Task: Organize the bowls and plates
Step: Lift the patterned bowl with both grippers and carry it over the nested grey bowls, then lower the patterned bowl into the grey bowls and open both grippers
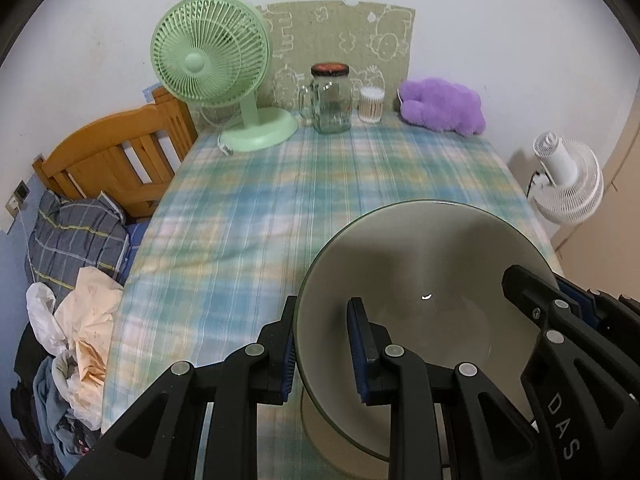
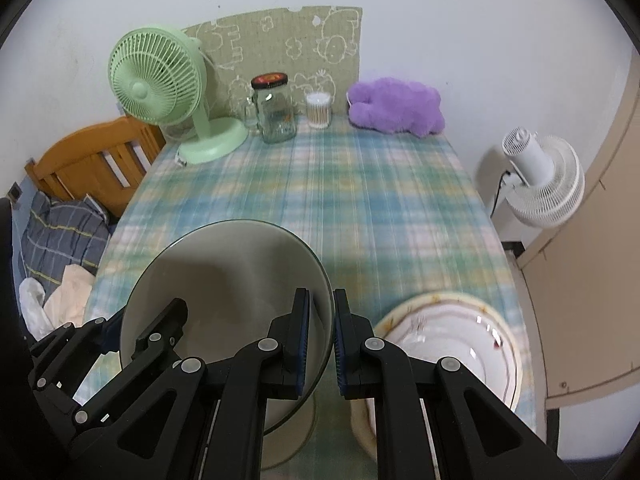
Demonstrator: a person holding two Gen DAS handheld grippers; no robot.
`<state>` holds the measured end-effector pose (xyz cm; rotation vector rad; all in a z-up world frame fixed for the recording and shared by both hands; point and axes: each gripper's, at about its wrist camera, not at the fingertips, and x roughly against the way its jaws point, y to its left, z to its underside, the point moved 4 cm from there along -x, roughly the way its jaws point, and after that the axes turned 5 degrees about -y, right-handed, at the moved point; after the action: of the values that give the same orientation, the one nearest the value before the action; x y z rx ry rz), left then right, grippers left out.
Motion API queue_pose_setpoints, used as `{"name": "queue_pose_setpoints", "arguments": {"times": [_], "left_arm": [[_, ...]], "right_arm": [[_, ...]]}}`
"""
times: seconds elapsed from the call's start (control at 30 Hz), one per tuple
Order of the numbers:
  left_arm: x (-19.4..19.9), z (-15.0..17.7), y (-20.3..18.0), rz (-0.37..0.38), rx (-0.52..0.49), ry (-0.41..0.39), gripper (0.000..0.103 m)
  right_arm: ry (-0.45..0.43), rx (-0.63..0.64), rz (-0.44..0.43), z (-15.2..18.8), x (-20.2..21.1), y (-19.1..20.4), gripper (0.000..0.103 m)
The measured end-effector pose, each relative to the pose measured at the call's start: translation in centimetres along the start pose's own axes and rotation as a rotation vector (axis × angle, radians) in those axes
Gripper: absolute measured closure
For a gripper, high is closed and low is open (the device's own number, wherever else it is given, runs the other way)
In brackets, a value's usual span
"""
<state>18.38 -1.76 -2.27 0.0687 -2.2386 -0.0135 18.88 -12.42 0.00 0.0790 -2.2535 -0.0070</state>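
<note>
a plaid cloth [image 1: 260, 216] covers the table against a pale wall, with a green fan [image 1: 208, 50], a lidded jar [image 1: 331, 98], a tub of cotton swabs [image 1: 371, 104] and a purple plush [image 1: 442, 106] lined up at the far edge; a wooden bed frame [image 1: 116, 156] and a heap of clothes [image 1: 72, 312] sit to the left, and a white fan [image 2: 540, 184] stands on the floor to the right. the bowl [image 1: 424, 276], grey-green and large, is held up off the cloth by both tools at once. the left gripper [image 1: 322, 350] pinches the bowl's left rim, one pad outside the wall and one inside, and the right gripper [image 2: 322, 338] pinches the opposite rim in the same way, so both are pressed together on the bowl. its foot shows below the wall in both views, with a shadow on the cloth under it, so i judge it is in mid-carry and not set down. just to the right of it, near the table's front corner, lies a plate [image 2: 452, 344] with a floral gold rim; it looks like more than one piece stacked, though i cannot tell how many. the organizing seems partly done at most: the bowl has no resting place yet. what is left, as i read it, is to lower the bowl onto or beside the plate and let go. no other dishes show.
</note>
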Motion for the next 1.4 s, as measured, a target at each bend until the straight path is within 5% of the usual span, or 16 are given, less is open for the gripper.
{"name": "queue_pose_setpoints", "arguments": {"times": [0.67, 1.23, 1.4], "left_arm": [[-2.6, 5.2, 1.6, 0.029, -0.015, 0.109, 0.082], [-3.6, 6.2, 0.4, 0.047, -0.056, 0.143, 0.082], [-3.3, 6.0, 0.5, 0.094, -0.050, 0.152, 0.067]], "right_arm": [[0.138, 0.002, 0.038, 6.0, -2.6, 2.0, 0.089], [0.129, 0.010, 0.079, 6.9, -3.7, 0.9, 0.089], [0.134, -0.005, 0.063, 6.9, -3.7, 0.7, 0.088]]}}
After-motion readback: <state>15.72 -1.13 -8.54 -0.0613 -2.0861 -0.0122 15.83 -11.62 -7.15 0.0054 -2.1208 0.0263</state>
